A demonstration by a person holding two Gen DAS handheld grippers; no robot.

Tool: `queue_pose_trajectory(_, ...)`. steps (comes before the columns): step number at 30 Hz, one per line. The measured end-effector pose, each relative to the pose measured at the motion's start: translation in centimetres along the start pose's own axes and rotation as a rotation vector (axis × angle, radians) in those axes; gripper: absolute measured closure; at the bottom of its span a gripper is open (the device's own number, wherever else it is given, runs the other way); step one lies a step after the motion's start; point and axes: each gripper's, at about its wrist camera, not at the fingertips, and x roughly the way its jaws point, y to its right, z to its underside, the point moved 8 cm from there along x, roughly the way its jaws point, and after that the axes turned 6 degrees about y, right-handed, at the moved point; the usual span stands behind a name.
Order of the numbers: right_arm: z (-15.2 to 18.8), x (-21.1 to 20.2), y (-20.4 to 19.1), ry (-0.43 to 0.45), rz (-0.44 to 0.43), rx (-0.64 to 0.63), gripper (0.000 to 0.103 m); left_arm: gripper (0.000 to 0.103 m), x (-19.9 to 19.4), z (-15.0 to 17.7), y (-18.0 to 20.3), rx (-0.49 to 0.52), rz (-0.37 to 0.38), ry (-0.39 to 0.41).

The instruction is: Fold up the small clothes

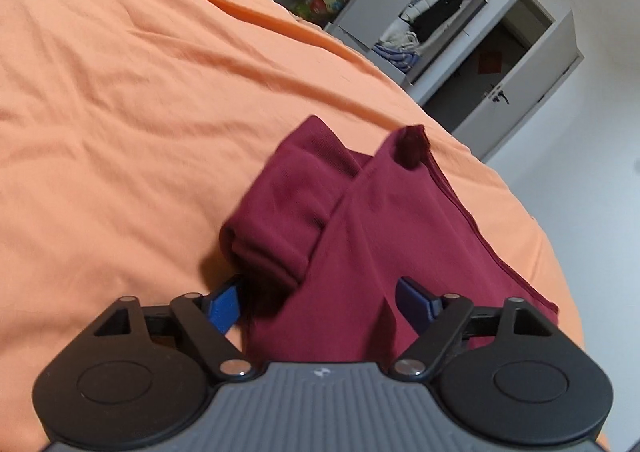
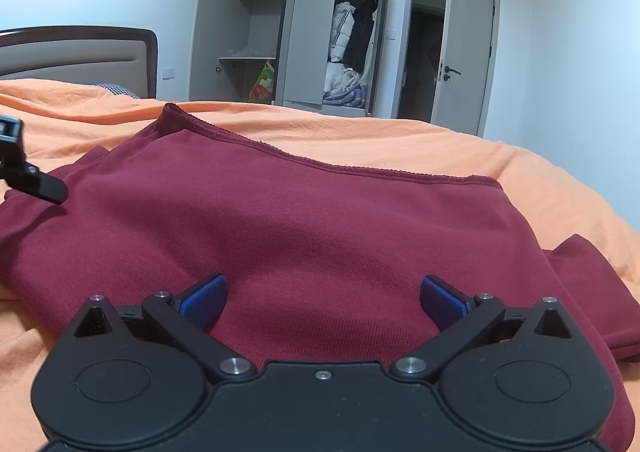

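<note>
Maroon garment (image 2: pixel 304 228) spread on orange bedsheet (image 2: pixel 400 140), hem toward wardrobe (image 2: pixel 304 24). Left gripper (image 1: pixel 324 298) over garment's bunched fold, jaws apart, gripping nothing. Right gripper (image 2: pixel 324 302) over garment's flat middle, jaws apart, empty.

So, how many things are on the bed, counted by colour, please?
Dark red: 1, the garment
Orange: 1, the bed sheet under it
Black with blue pads: 2, the left gripper and the right gripper, both open
Total: 4
</note>
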Motion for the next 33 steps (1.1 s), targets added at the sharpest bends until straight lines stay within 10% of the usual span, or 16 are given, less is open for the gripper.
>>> queue_pose_trajectory(10,0.0,0.0,-0.1,0.001,-0.002,0.002,0.000,0.072,0.5,-0.7,0.2,-0.014,-0.034,0.016)
queue_pose_trajectory(33,-0.2,0.3,-0.9,0.005,-0.006,0.007,0.000,0.084,-1.6,-1.7,3.1,0.131,-0.039,0.059)
